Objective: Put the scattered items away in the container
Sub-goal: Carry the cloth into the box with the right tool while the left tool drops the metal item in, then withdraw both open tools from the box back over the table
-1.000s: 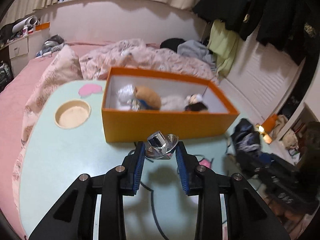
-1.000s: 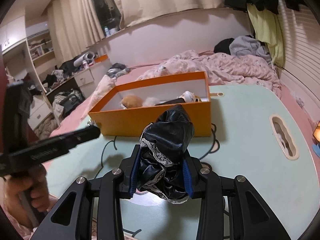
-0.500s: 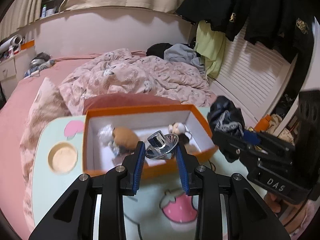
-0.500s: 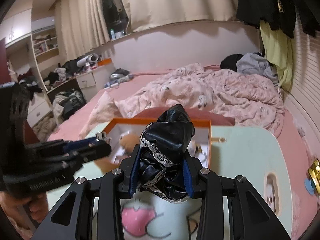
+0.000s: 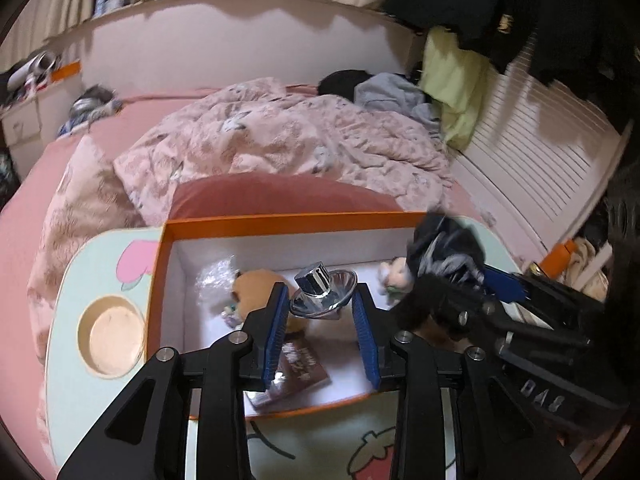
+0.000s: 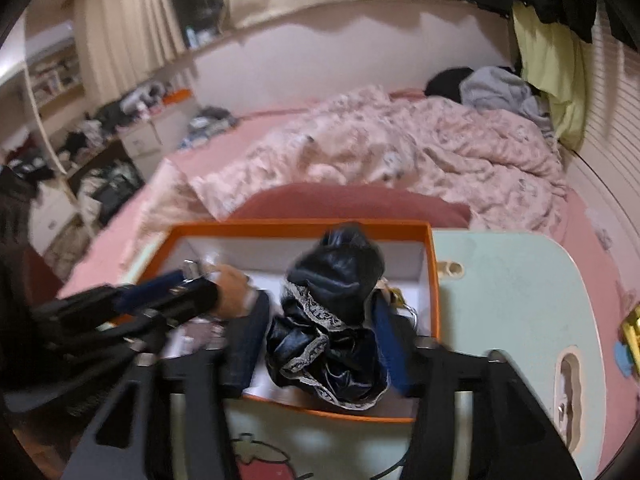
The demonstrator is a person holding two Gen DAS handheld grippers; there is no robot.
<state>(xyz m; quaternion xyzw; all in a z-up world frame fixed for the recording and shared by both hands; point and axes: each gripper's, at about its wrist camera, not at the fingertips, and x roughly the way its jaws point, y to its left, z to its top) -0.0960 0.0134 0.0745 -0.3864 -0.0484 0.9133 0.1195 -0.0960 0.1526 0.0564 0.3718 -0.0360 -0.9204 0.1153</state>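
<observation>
**A:** What has changed since a second ago?

**B:** Both grippers have travelled from in front of the orange box [image 5: 280,220] to above its open top. Earlier the box stood ahead of them on the mint-green table [image 6: 512,280]; now each wrist view looks down into its white interior.

**A:** And the left gripper [image 5: 320,300]?

**B:** Its jaws have just been opening. The chrome funnel-shaped piece [image 5: 322,290] sits between the blue pads [image 5: 276,320] over the box, with a gap on each side, so it is no longer clamped.

**A:** The right gripper [image 6: 320,332]?

**B:** Its jaws have also just been opening, and more widely. The black satin cloth with lace trim [image 6: 332,312] hangs between them over the box's right end, near the front wall. The view is blurred, but the pads seem to stand clear of it.

**A:** What already lies in the box?

**B:** A brown plush toy [image 5: 256,284], a crinkled clear wrapper [image 5: 216,276], a small doll [image 5: 394,276] and a dark booklet [image 5: 300,364].
</observation>
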